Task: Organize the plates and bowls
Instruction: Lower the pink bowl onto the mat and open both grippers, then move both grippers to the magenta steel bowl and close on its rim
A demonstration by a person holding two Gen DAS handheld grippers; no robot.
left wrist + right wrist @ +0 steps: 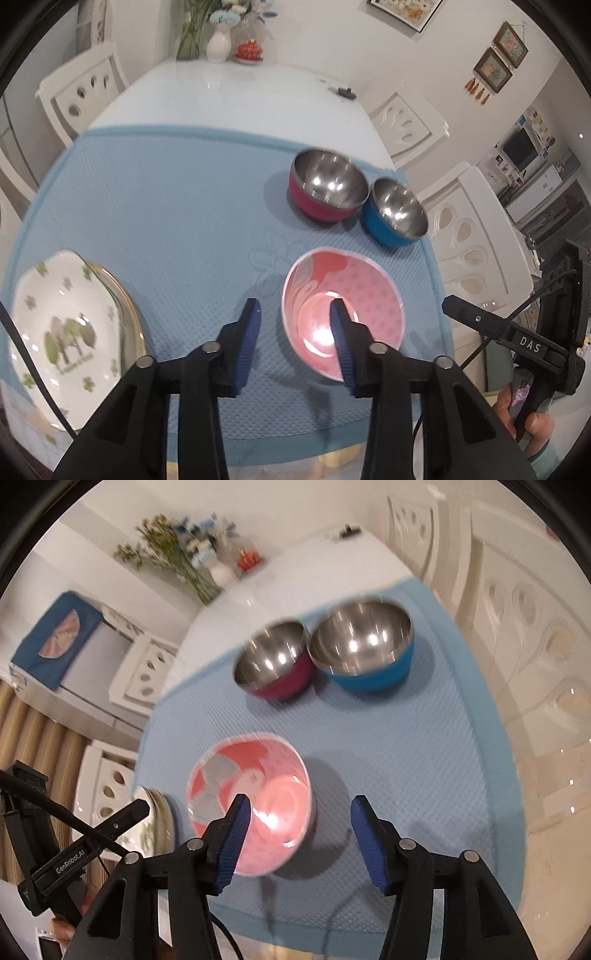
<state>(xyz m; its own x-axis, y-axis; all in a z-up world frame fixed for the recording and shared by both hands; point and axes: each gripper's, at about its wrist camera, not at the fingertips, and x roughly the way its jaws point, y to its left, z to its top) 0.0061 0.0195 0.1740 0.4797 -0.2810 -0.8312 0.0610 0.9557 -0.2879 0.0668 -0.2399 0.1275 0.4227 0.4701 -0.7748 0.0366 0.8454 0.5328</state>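
A pink patterned bowl point(354, 288) point(258, 775) sits on the blue mat point(166, 206) point(424, 760) near its front edge. Behind it stand a steel bowl with a magenta outside point(327, 186) point(275, 662) and a steel bowl with a blue outside point(397, 212) point(364, 646), side by side. White plates with green clover print point(62, 332) point(155, 823) are stacked at the mat's left. My left gripper point(293, 306) is open and empty above the pink bowl's left rim. My right gripper point(301, 805) is open and empty above the bowl's right side.
The white table point(229, 88) runs back to vases of flowers point(218, 37) point(218, 572) and a small red jar point(249, 50). White chairs point(476, 236) point(535, 646) stand along both sides. A small dark object point(345, 91) lies at the far right edge.
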